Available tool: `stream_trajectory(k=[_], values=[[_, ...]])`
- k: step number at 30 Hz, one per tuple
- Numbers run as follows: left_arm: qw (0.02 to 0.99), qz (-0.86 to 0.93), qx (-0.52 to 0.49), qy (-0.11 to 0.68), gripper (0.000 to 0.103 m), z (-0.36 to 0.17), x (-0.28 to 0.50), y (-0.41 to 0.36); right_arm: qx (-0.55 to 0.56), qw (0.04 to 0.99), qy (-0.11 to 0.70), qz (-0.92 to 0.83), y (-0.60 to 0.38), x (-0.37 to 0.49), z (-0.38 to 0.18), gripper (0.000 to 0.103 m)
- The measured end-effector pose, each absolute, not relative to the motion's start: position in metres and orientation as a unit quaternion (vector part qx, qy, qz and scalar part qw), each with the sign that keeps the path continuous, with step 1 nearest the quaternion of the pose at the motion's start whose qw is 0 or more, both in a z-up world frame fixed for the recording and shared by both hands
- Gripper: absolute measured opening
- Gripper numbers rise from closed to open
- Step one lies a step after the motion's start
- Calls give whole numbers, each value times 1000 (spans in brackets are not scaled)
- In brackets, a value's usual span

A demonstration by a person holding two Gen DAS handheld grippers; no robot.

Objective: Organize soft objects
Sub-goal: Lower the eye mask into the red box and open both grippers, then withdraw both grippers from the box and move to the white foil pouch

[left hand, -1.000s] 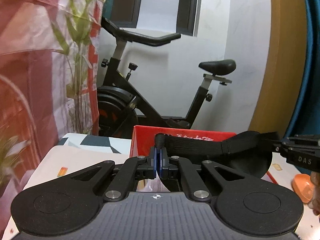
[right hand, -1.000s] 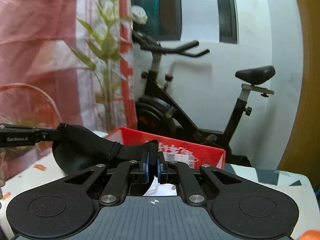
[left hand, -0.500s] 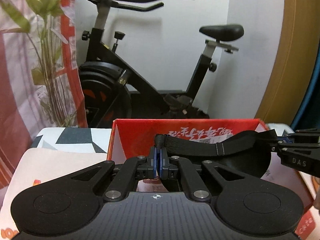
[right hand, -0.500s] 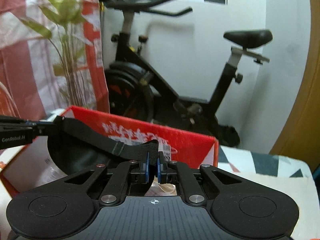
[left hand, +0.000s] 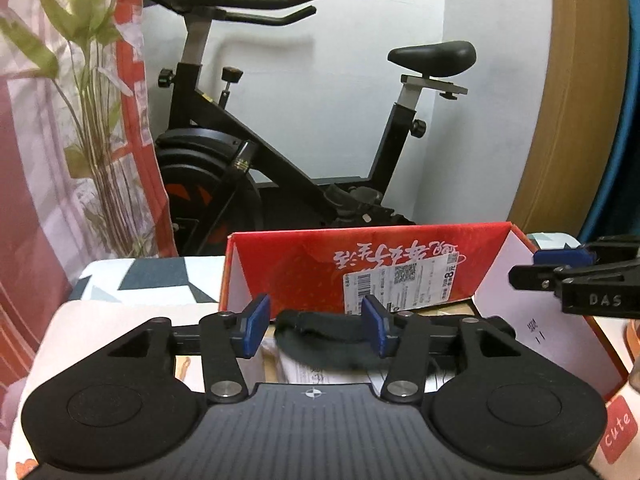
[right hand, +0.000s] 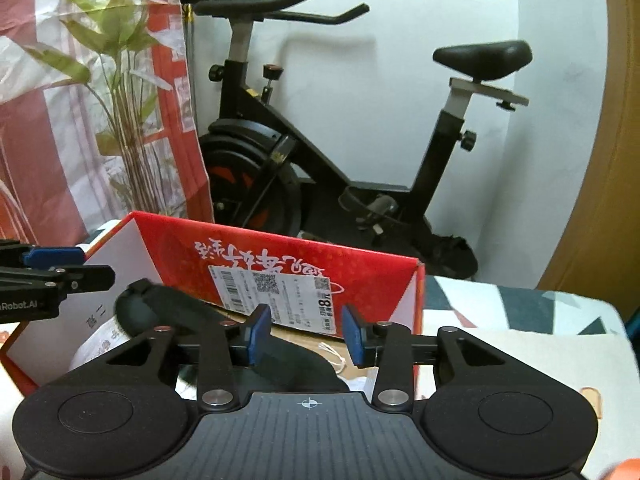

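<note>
A black soft eye mask with a strap lies inside the open red cardboard box; it also shows in the right wrist view, resting on white packets in the box. My left gripper is open above the box, its blue pads either side of the mask strap without touching it. My right gripper is open too, over the box's right part. Each gripper shows at the edge of the other's view.
The box sits on a table with a patterned white, grey and orange cloth. A black exercise bike stands behind the table against a white wall. A plant and red-white curtain are at the left. An orange object lies at right.
Both grippers opened and let go of the black eye mask, which dropped into the red box. Both had moved forward and down over the box.
</note>
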State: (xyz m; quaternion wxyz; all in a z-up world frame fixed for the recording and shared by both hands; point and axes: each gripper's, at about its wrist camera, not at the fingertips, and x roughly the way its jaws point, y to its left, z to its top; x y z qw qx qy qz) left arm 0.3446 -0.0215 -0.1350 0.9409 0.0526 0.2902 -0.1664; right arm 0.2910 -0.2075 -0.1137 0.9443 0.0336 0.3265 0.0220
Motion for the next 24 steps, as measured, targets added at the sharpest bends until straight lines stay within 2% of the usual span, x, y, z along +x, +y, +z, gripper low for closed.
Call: stream_trajectory(k=[3,5,7,9,13,14,24], values=[[944,-165,55,280,68,-127,331,-18,27,949,314,22,-207,275,-105,50],[946,-165,56,272,86,-122,319,-16,25,952,304,24,-207,264,-99,61],[949,-161,61,264,99,-117,308,-17,21,954,298,28,-205,253,-94,66],[952,-157,61,255,101,-113,294,-15,13,955,294,30,-202,242,-91,71],[951,-158,50,259,103,-112,273,-10,-15,960,278,23,-194,219,-86,100],[951,-156,45,262,103,-113,267,-8,-19,962,273,24,-192,213,-85,102],[941,-143,-4,307,103,-149,215,16,40,968,248,17,-192,157,-99,103]])
